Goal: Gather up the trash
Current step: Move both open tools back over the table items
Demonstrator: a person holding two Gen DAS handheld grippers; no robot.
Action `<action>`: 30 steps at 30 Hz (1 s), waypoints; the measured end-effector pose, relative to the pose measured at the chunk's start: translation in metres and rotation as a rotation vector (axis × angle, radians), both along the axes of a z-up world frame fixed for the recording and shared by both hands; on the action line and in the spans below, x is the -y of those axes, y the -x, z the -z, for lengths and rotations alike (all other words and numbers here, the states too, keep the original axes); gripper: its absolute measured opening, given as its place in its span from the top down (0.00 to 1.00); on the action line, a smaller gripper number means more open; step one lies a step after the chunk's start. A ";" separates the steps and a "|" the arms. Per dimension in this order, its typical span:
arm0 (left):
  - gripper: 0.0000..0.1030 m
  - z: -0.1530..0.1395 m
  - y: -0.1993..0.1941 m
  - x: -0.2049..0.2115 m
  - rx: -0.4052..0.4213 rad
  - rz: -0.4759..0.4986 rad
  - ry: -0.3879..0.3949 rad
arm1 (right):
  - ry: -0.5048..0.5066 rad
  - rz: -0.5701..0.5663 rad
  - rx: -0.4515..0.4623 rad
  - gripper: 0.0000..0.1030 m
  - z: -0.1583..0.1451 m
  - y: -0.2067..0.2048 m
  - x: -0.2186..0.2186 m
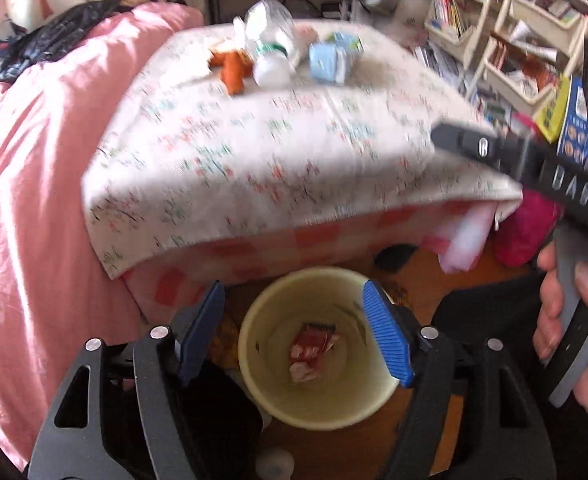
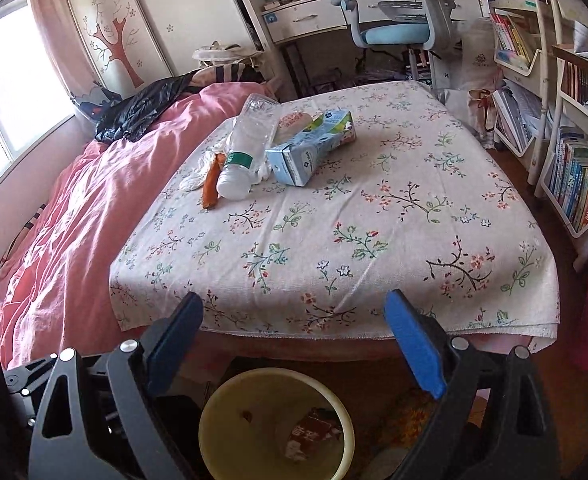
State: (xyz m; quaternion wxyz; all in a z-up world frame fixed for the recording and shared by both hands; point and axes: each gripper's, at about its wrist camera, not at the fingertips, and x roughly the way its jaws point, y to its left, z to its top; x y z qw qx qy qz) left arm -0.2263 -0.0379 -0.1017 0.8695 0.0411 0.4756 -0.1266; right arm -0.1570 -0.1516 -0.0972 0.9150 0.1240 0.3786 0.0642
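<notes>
Left wrist view alone shows a hand (image 1: pixel 573 320) (both hand-held grippers released) beside the bin (image 1: pixel 313 360).

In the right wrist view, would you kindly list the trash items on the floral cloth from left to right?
Orange peel → clear plastic bottle → blue carton.

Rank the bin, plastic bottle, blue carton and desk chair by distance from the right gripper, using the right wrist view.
1. Bin, directly below the right gripper.
2. Plastic bottle, mid-bed, left.
3. Blue carton beside it; too close to call.
4. Desk chair, far end.
</notes>
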 end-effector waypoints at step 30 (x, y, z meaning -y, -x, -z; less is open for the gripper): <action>0.21 -0.067 -0.097 -0.072 0.257 -0.274 0.099 | -0.035 0.040 -0.013 0.14 -0.033 -0.087 0.036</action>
